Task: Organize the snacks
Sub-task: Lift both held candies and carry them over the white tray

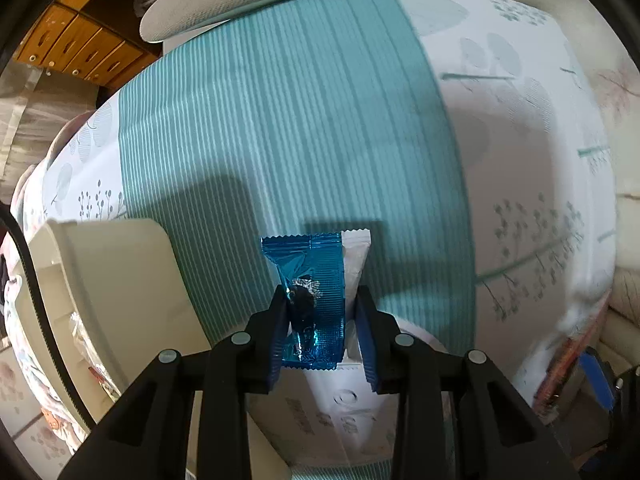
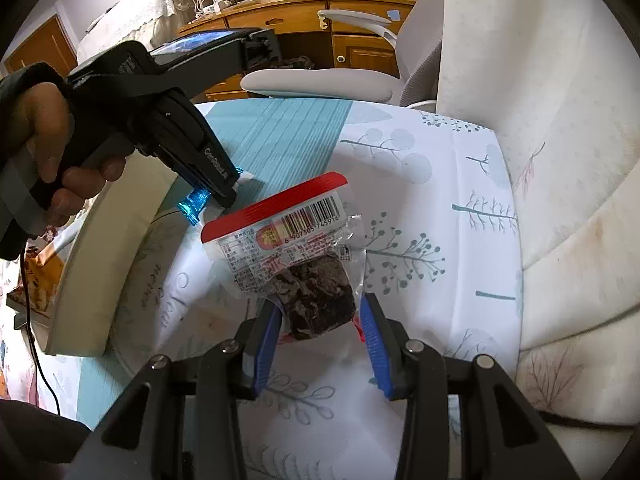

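Note:
My left gripper [image 1: 322,308] is shut on a blue foil snack packet [image 1: 316,280] with a white packet [image 1: 356,258] pressed beside it, held above the teal-striped cloth. In the right wrist view the left gripper [image 2: 224,192] shows at the left with the blue packet [image 2: 194,204] sticking out below it. My right gripper [image 2: 318,312] is shut on a clear snack pack [image 2: 280,236] with a red top edge, a barcode and dark pieces inside, held above the white leaf-print cloth.
A cream storage bin [image 1: 100,280] stands at the left, with wrapped snacks inside; it also shows in the right wrist view [image 2: 108,248]. A white office chair [image 2: 320,80] and wooden drawers [image 2: 352,48] stand beyond the table. A covered sofa [image 2: 560,160] is at the right.

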